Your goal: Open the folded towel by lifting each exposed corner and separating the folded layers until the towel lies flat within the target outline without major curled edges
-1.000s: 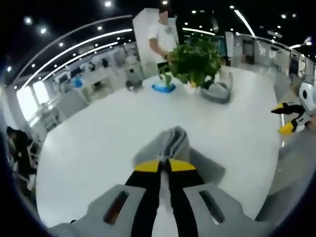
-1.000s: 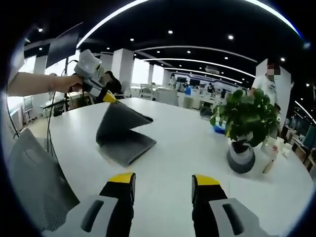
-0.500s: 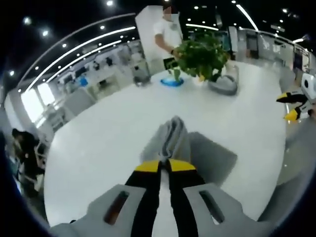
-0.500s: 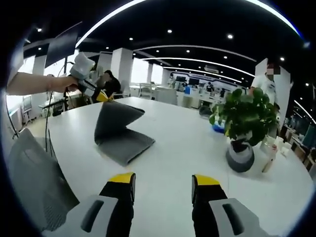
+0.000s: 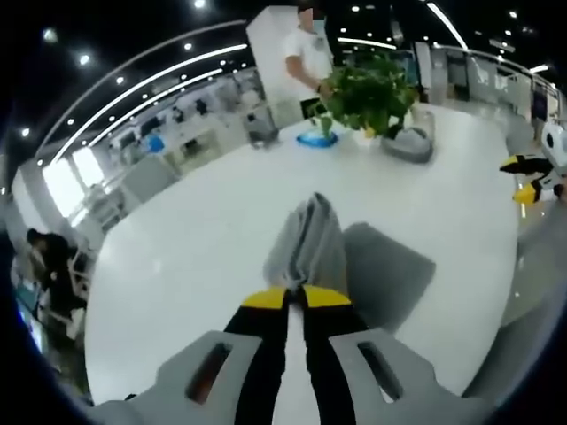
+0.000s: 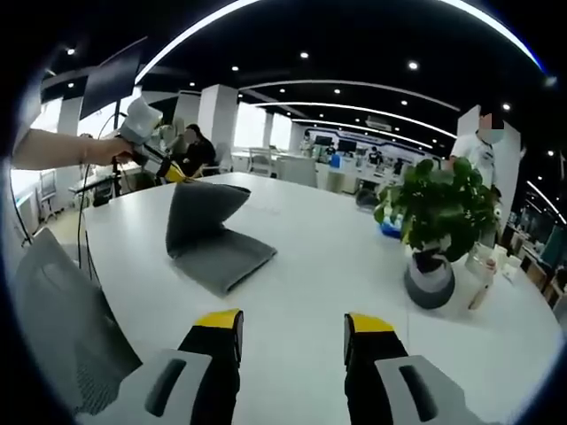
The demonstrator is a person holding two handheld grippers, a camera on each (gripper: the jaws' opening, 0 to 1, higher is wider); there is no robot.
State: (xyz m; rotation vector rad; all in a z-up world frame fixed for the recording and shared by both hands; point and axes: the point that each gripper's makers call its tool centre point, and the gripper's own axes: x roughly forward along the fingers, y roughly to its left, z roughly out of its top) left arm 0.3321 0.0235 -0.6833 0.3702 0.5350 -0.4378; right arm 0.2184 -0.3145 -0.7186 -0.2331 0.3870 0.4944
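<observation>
Clearly the left gripper [image 5: 295, 297] has its yellow-tipped jaws pressed together on a corner of the grey towel [image 5: 345, 266], with the cloth bunched into a ridge running straight ahead of the tips. Beyond and to the right of that ridge, the rest of the towel lies on the white table [image 5: 195, 266] as a flat folded slab. In the right gripper view the same lifted layer stands up like a tent flap off the lower layers [image 6: 213, 252], and the left gripper [image 6: 164, 168] sits at its top corner, held by a person's hand [image 6: 106, 149].

The right gripper [image 6: 292, 332] hangs with its jaws spread apart and nothing between them, well short of the towel, over bare table.

The main risk, as I judge it, is that the pinch holds more than one layer: the bunched ridge looks thick, and then pulling would drag the whole bundle across the table instead of peeling it open. Nothing pins the lower layers, since the right gripper is far off. A thin bite at the very corner could also slip out mid-pull and let the flap fall back creased or curled. Further ahead of the left gripper stands a potted plant [image 5: 368, 93] in a grey pot [image 5: 407, 142], clear of the towel for now. I cannot make out any target outline on the table.
</observation>
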